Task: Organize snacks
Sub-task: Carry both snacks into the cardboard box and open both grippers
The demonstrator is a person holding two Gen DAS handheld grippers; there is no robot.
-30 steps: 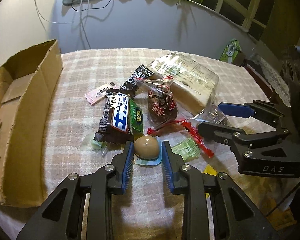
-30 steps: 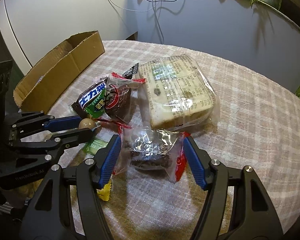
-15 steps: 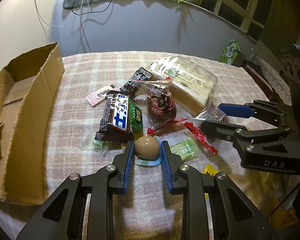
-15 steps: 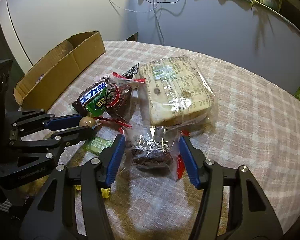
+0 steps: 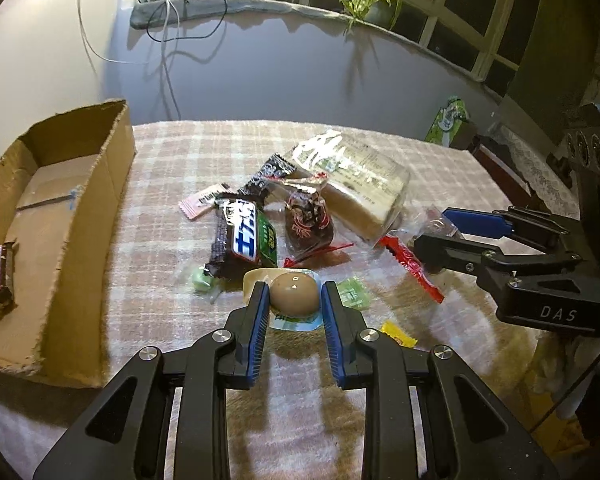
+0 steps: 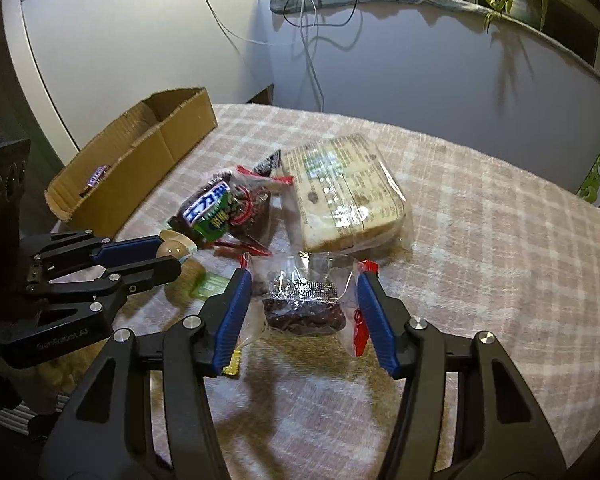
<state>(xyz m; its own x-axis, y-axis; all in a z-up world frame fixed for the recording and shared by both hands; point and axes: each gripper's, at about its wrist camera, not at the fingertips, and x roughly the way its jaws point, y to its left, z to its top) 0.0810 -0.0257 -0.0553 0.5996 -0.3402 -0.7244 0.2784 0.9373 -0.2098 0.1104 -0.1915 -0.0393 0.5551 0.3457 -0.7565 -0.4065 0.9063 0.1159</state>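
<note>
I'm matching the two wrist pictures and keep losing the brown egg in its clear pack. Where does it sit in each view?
Left wrist view: the brown egg is low in the centre, pinched between the left gripper pads.
Right wrist view: the egg is at the left edge of the snack pile, at the tips of the left gripper reaching in from the left.
Shared landmark: the cardboard box, left of the snacks in both.

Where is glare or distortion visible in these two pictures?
Left wrist view: fisheye bends the window ledge; the egg shows a small highlight. Right wrist view: strong glare on the bread bag; dark corners.
</note>
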